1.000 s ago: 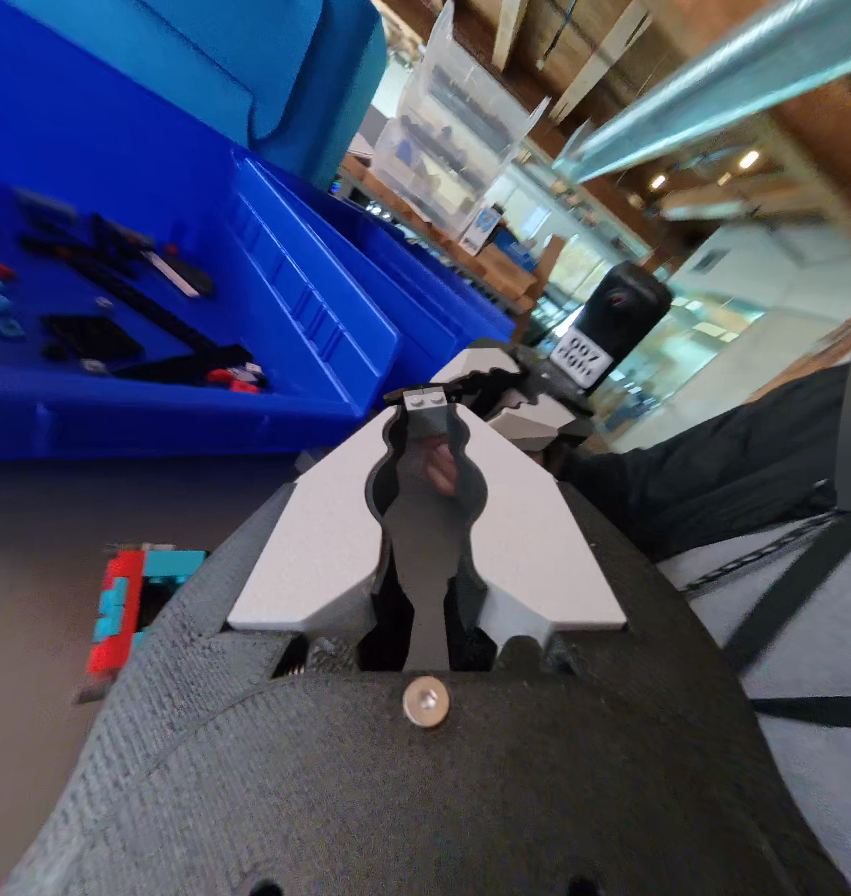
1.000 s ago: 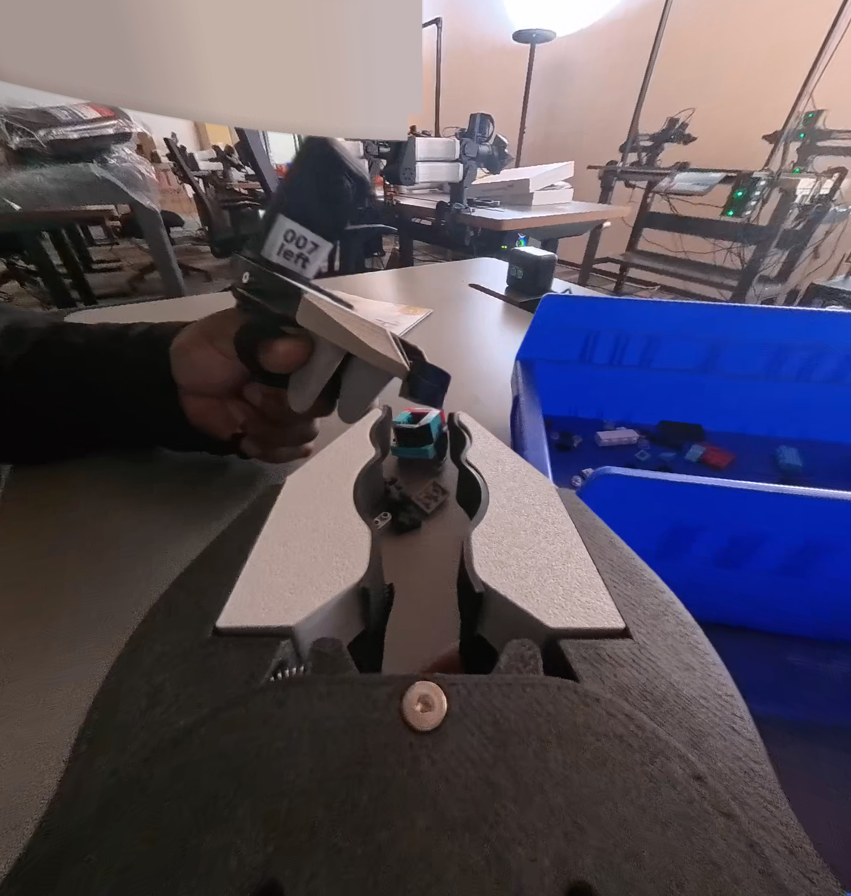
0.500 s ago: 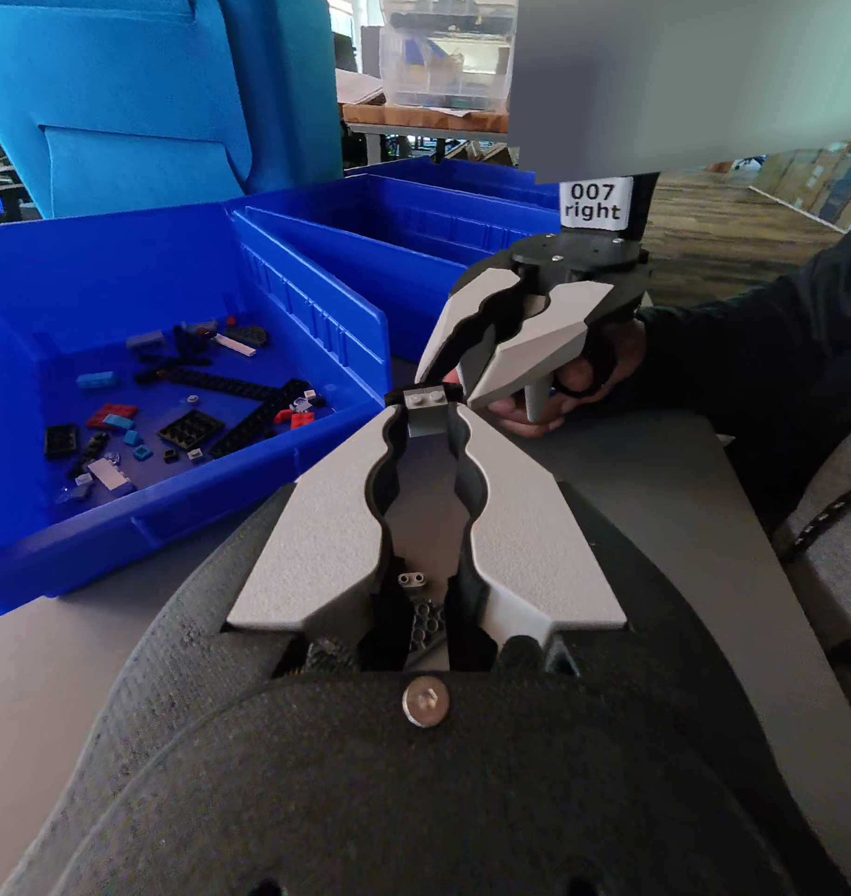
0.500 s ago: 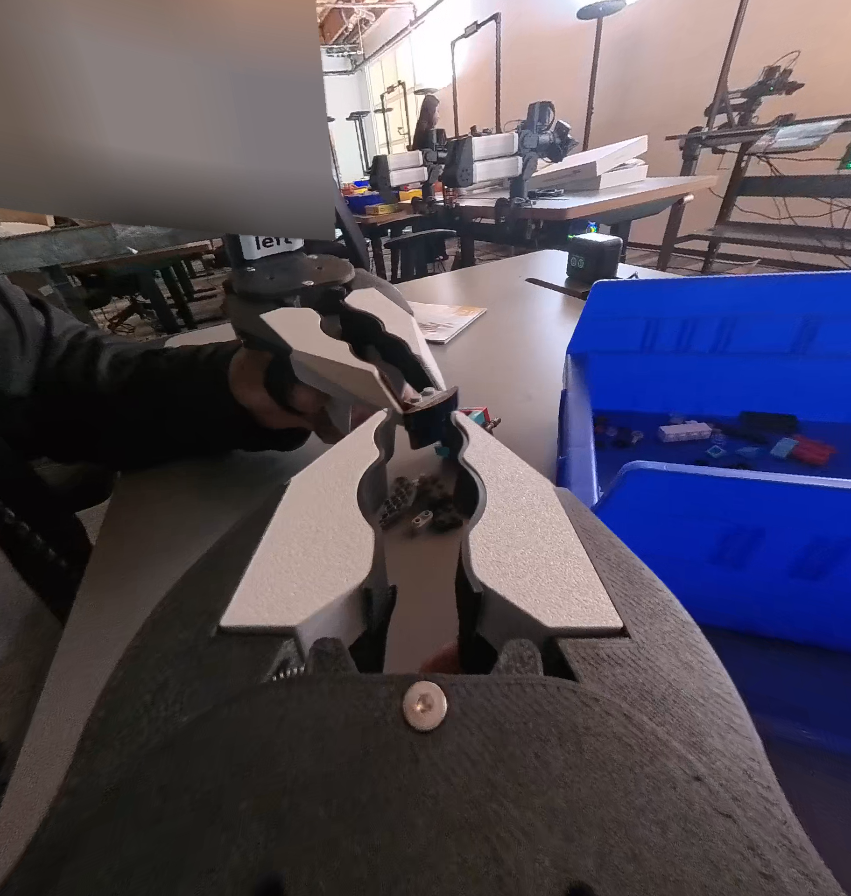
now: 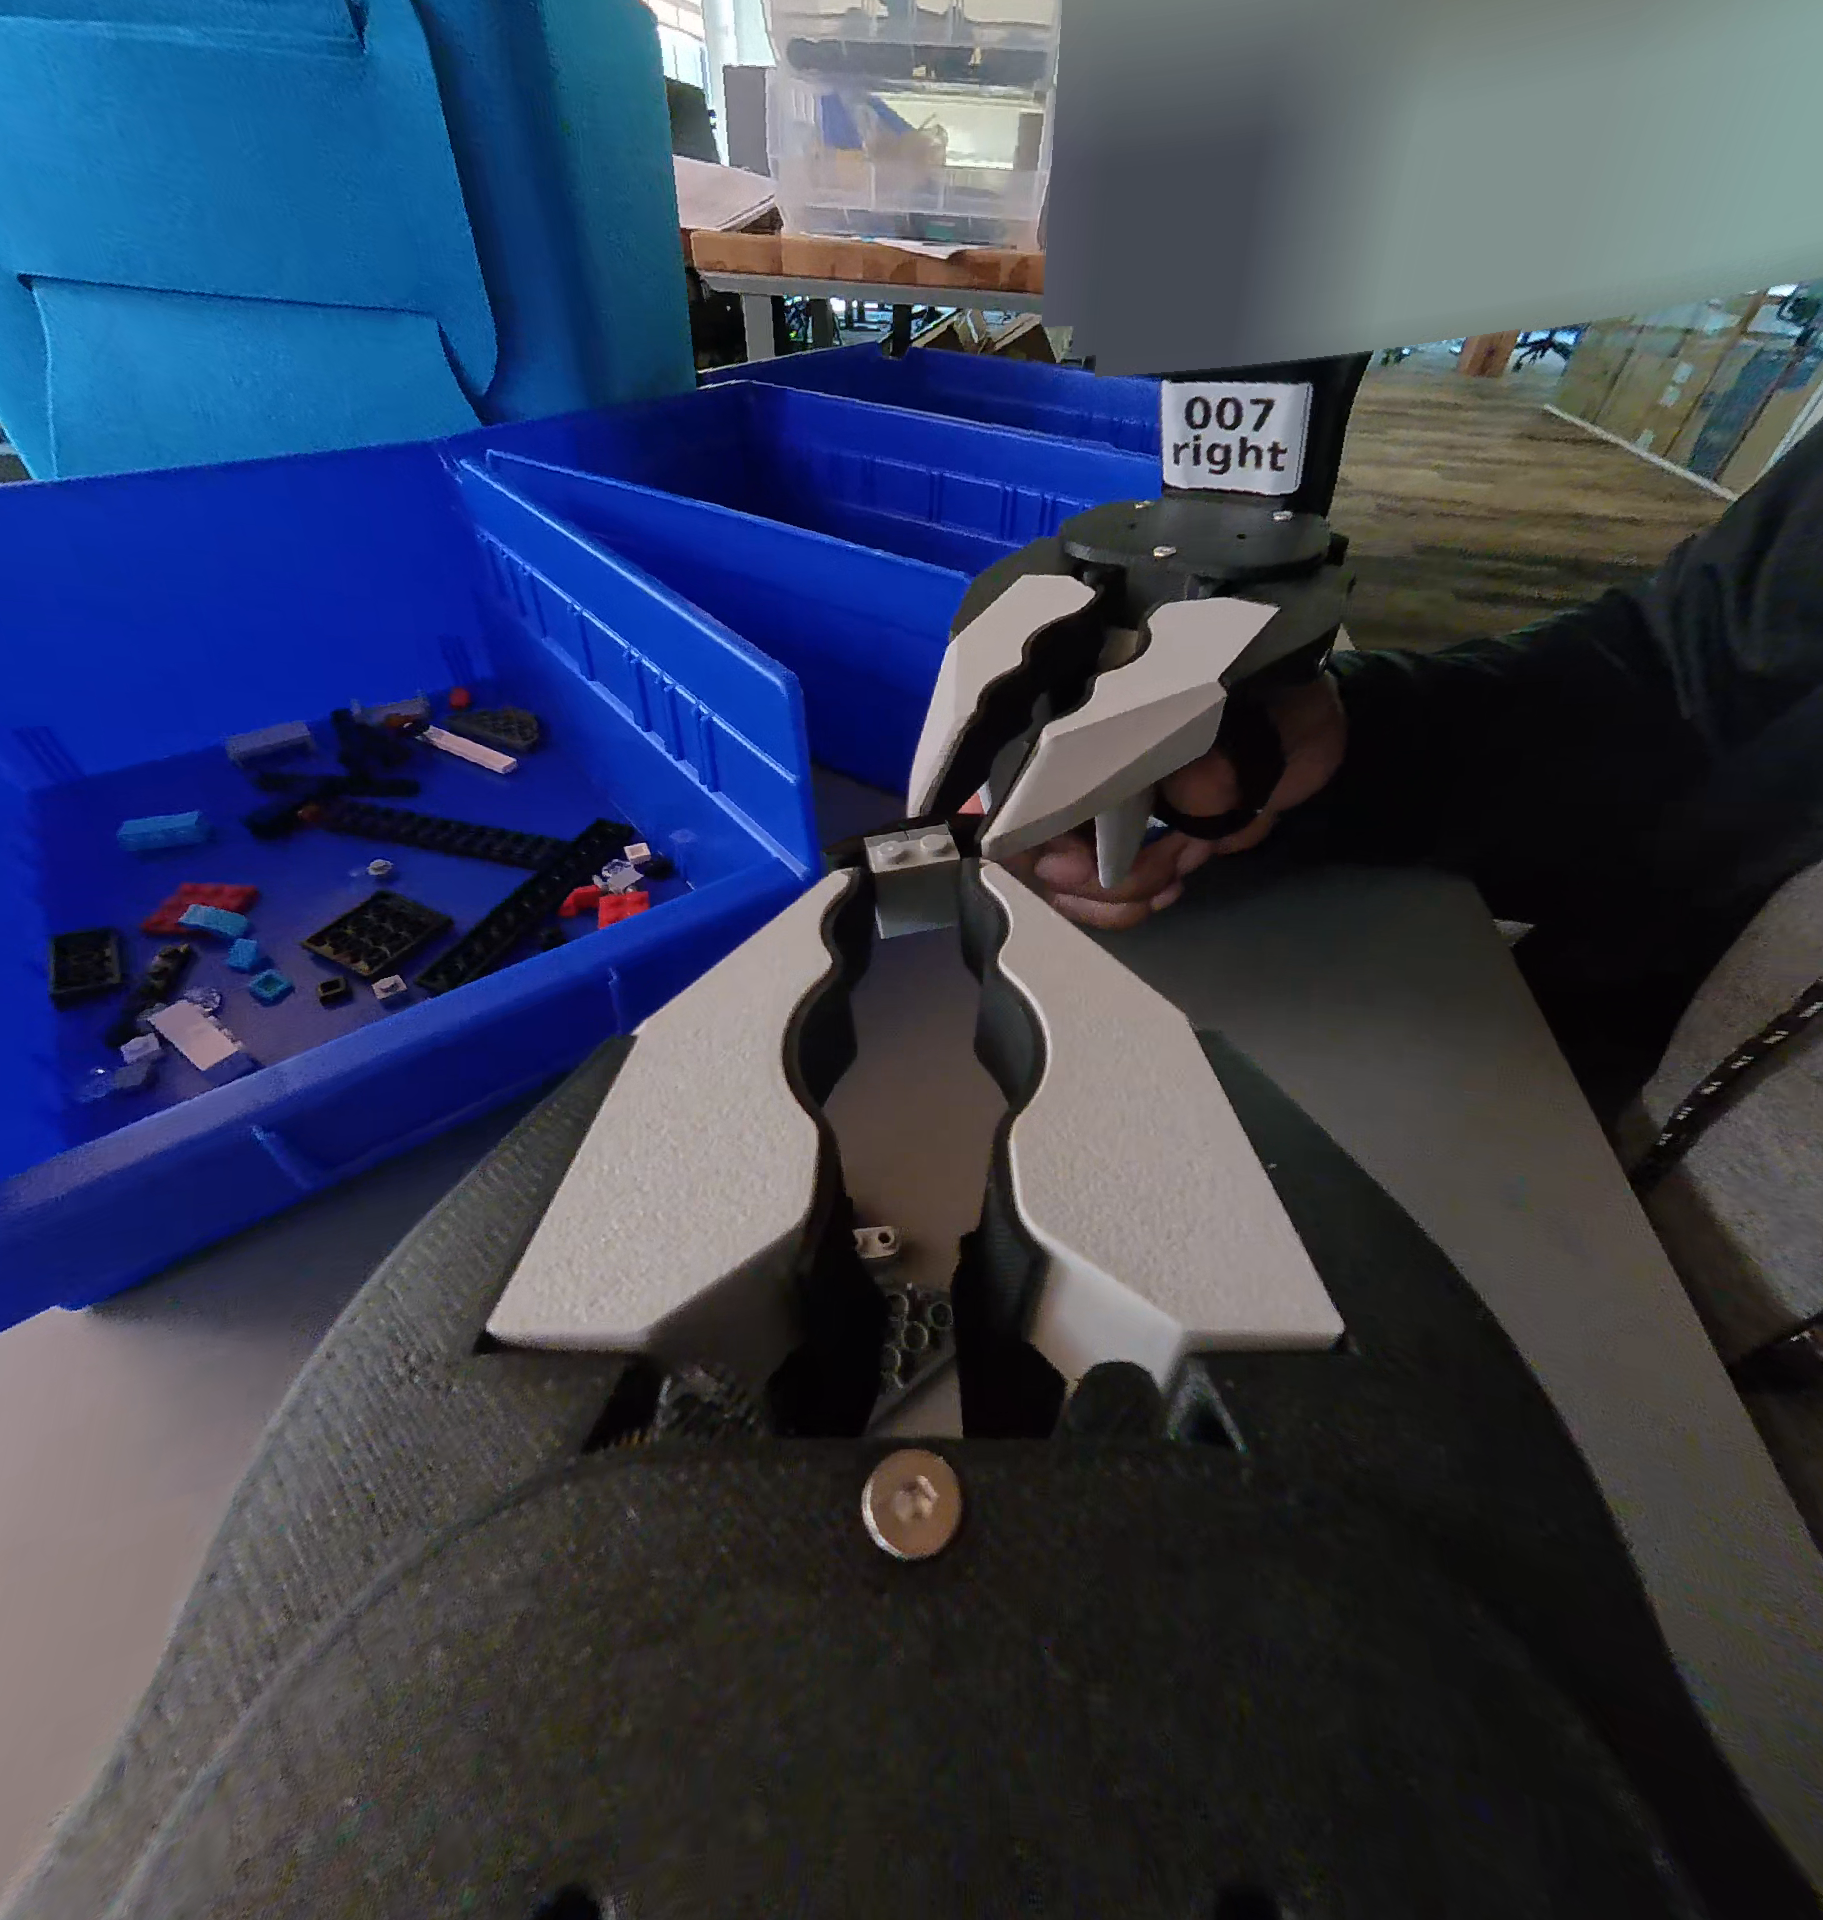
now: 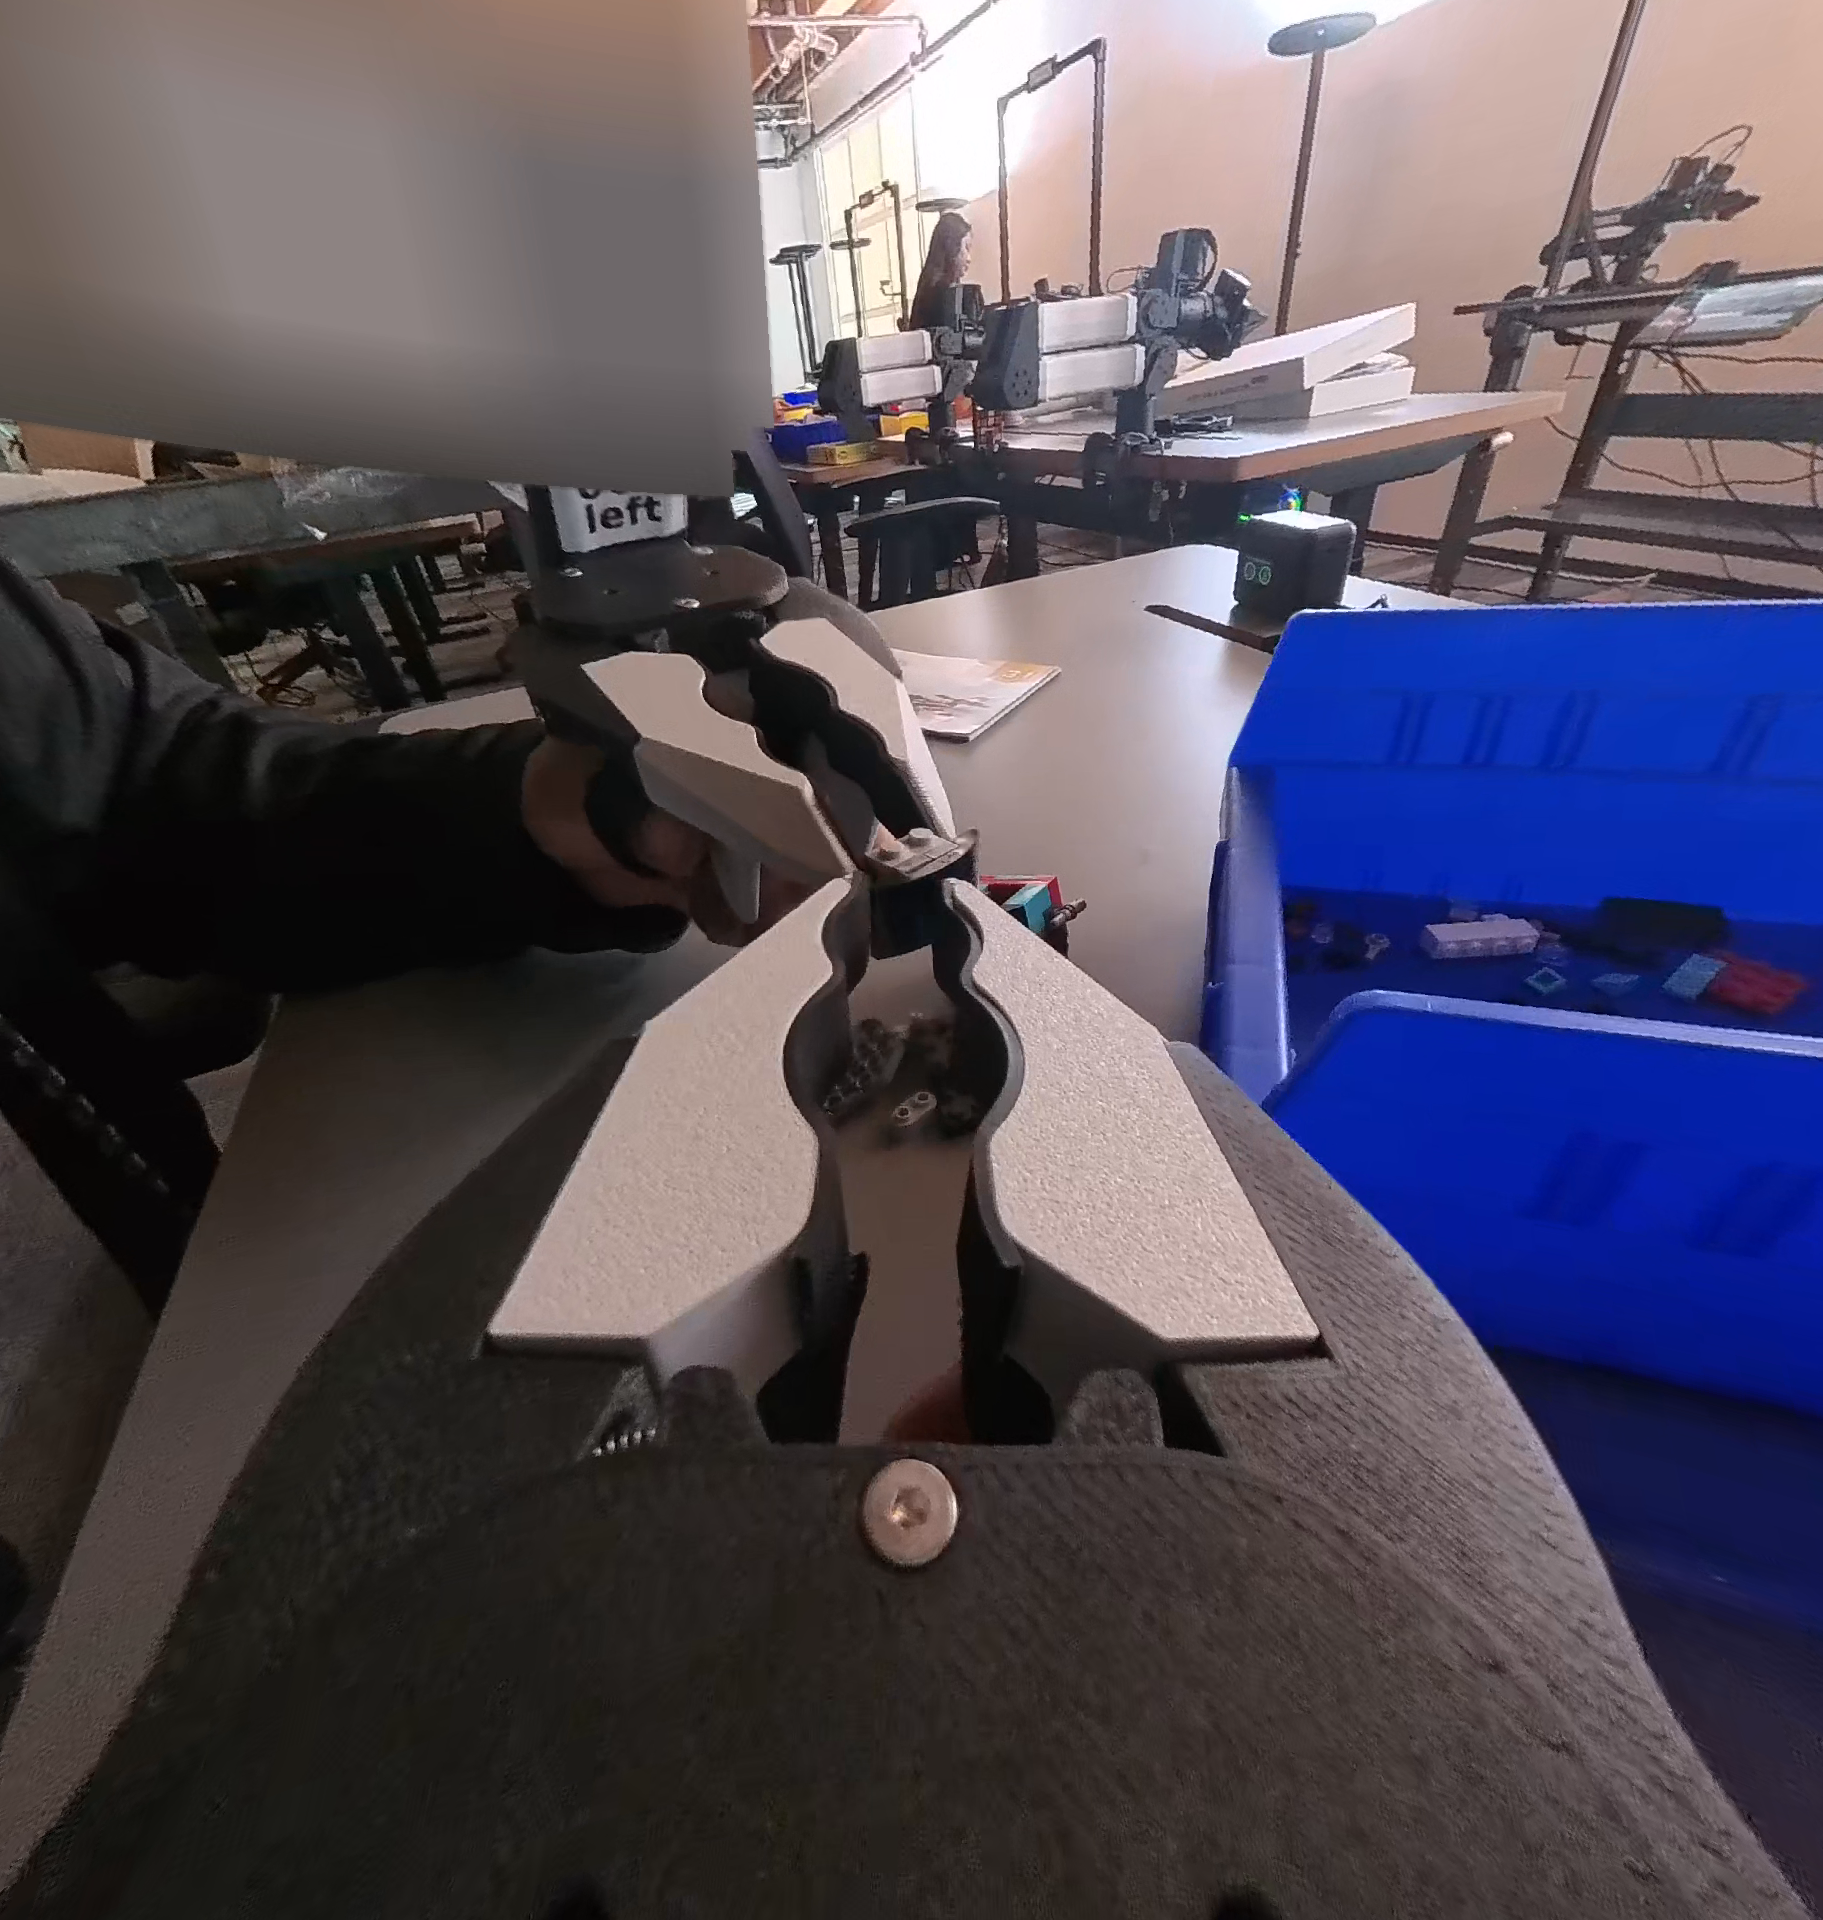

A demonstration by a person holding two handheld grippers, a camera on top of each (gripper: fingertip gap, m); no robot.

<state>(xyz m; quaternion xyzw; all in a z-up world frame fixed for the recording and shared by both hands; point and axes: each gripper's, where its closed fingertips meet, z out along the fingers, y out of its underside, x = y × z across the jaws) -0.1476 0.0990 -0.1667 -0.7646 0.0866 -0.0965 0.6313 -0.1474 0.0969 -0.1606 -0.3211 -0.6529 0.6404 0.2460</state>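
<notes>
Left gripper [image 5: 912, 883] clenched on small grey studded plastic brick [image 5: 909, 881]; right gripper [image 6: 902, 902] tips beside brick, grasp unclear.

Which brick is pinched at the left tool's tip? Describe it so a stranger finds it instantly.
Start at the big blue bin of loose pieces; just beyond its front right corner the left tool pinches a small grey brick. Unlike the pieces scattered in the bin, it is held aloft, two studs up.
</notes>
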